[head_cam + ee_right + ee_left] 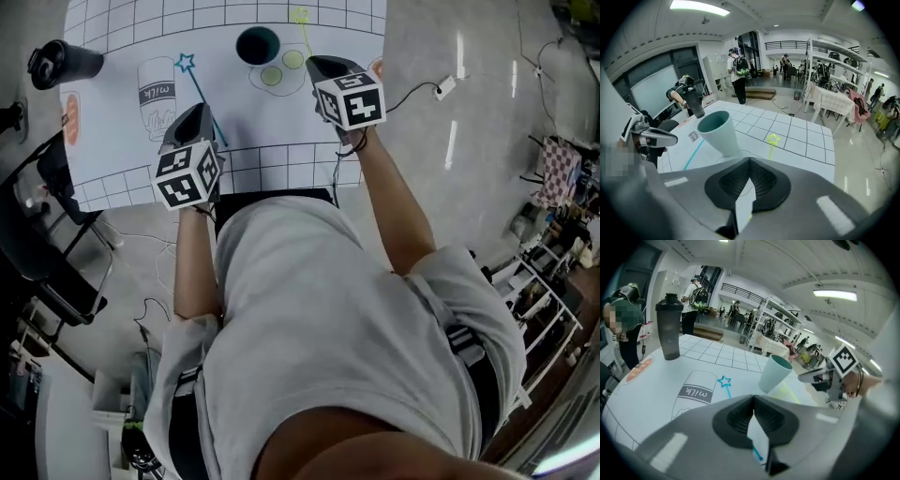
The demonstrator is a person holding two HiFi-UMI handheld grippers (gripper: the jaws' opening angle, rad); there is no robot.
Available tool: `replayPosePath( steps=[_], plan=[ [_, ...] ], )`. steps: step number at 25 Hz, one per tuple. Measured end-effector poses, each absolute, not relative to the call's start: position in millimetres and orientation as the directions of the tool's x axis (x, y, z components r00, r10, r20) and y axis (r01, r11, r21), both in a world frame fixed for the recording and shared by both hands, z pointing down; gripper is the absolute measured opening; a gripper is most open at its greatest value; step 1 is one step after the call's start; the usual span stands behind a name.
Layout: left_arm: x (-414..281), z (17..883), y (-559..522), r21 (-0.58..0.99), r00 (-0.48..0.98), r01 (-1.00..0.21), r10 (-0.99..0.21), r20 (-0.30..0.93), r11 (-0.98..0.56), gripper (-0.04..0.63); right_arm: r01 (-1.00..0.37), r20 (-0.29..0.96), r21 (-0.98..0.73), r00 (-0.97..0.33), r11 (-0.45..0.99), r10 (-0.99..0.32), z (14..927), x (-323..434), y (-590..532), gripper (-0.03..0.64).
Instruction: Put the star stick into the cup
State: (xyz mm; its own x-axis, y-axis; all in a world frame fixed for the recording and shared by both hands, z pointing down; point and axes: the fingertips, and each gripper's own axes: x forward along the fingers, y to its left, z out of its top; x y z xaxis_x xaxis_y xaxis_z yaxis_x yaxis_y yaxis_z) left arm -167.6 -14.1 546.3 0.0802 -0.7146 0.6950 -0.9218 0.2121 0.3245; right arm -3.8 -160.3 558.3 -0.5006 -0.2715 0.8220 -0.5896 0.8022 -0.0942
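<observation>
Both pairs of fingers are pinched tip to tip, with nothing caught in them. On the left gripper (753, 399) the ribbed black pads meet at a point. Through the wedge behind that point shows a bit of the blue star stick (724, 381), lying flat on the table (656, 380) beneath, its star out ahead of the tips. The right gripper (750, 160) is closed the same way over the yellow star stick (773, 139), whose star lies ahead and slightly right.

The cup (717, 131) stands upright beyond both, ahead-right of the left fingers and ahead-left of the right.

Whichever stick is meant, I'd say the fingers must spread first, settle astride the shaft and close across it. It looks like thin, stiff plastic on a smooth printed sheet, so it could skid away. The cup is smooth, teal and tapered to a narrow foot, so a knock on the rim might tip it.
</observation>
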Motion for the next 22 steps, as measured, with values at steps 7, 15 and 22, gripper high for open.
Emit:
replayPosePath(
  steps=[7, 15, 22],
  plan=[
    [-180, 567, -34, 0.367, 0.155, -0.917, -0.706, 0.691, 0.158, 0.003, -0.617, 0.866, -0.036, -0.411, 0.786, -0.284, 591, -15, -192, 0.005],
    [-192, 574, -40, 0.380, 0.195, -0.917, -0.692, 0.695, 0.124, 0.003, -0.627, 0.914, 0.011, -0.310, 0.779, -0.263, 628, -20, -223, 0.057],
    [-205, 575, -45, 0.392, 0.193, -0.910, -0.696, 0.691, 0.137, 0.003, -0.651, 0.950, -0.028, -0.254, 0.759, -0.182, 643, -24, -227, 0.071]
  ],
)
